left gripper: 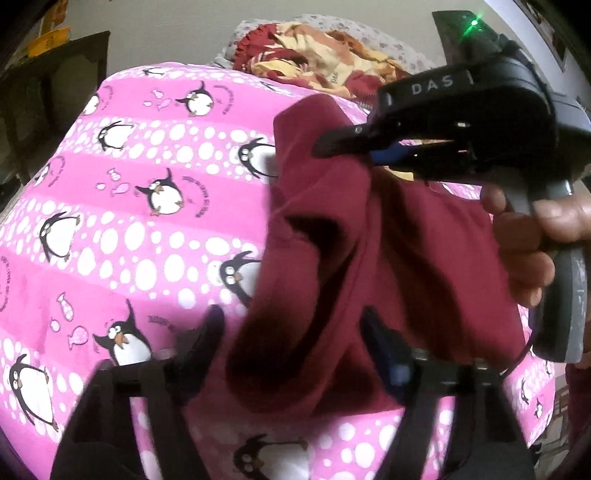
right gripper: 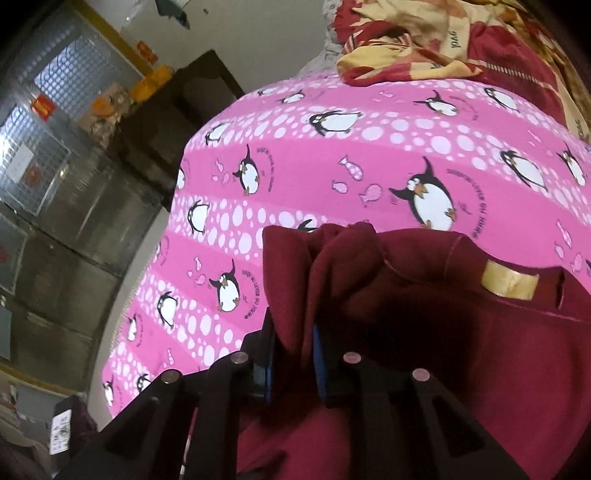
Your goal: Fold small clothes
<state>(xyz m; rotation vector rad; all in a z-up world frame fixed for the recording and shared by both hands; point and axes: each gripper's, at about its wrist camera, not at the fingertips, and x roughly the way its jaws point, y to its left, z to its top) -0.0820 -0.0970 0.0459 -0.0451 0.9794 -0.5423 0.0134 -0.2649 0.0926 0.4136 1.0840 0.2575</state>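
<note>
Surroundings: a pink bedsheet printed with penguins, fish and white dots covers the bed; a heap of red-and-cream patterned cloth lies at its far end, against a grey speckled pillow. A dark wooden cabinet stands beside the bed, with a metal-grille window past it.

In the way: a maroon garment hangs bunched between the two grippers and hides much of the sheet in both views.

Garment: soft, matte knit, deep maroon, draped in thick folds with a stitched hem; a glossy gold label sits inside the neckline. Its lower part seems to rest on the sheet (the contact itself is blurred).

Right gripper: black body lettered DAS, green light on top, held by a bare hand; its fingers are clenched on a raised fold of the garment, which the right wrist view shows pinched between blue pads.

Left gripper: fingers spread wide, released, with garment folds hanging in the gap between them.
</note>
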